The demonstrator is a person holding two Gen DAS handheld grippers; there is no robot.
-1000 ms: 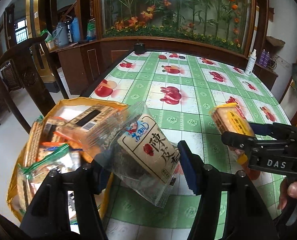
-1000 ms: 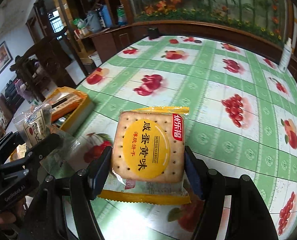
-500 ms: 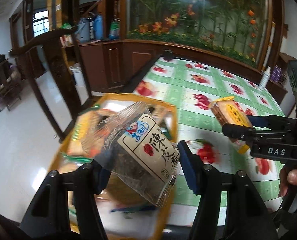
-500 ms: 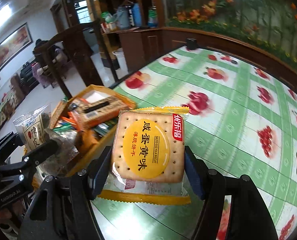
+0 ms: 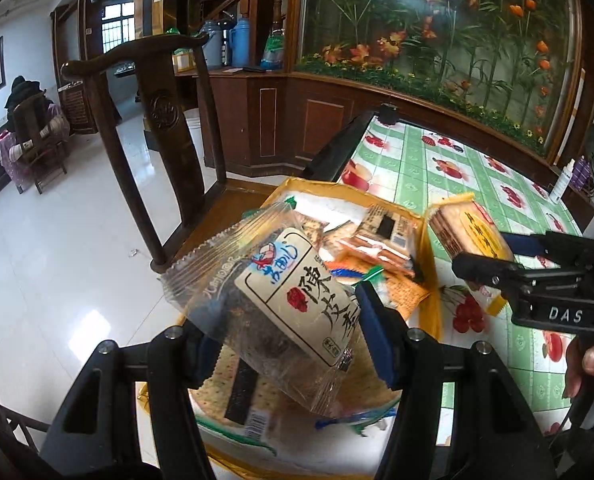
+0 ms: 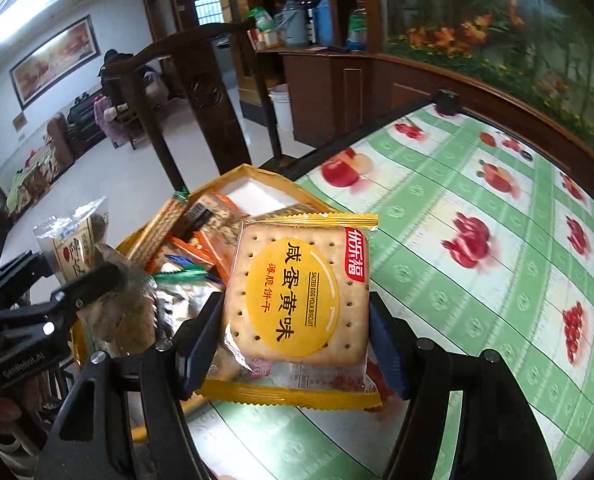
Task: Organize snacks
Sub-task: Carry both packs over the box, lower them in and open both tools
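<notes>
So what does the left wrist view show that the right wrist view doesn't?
Only the left wrist view shows the front label of the clear snack pack clamped in the left tongs, and the white bottle at the table's far edge. Only the right wrist view shows the face of the salted egg yolk biscuit pack gripped by the right tongs, and the long wall painting. Both show the yellow snack box, the green fruit-print tablecloth, the dark wooden chair and both packs.
</notes>
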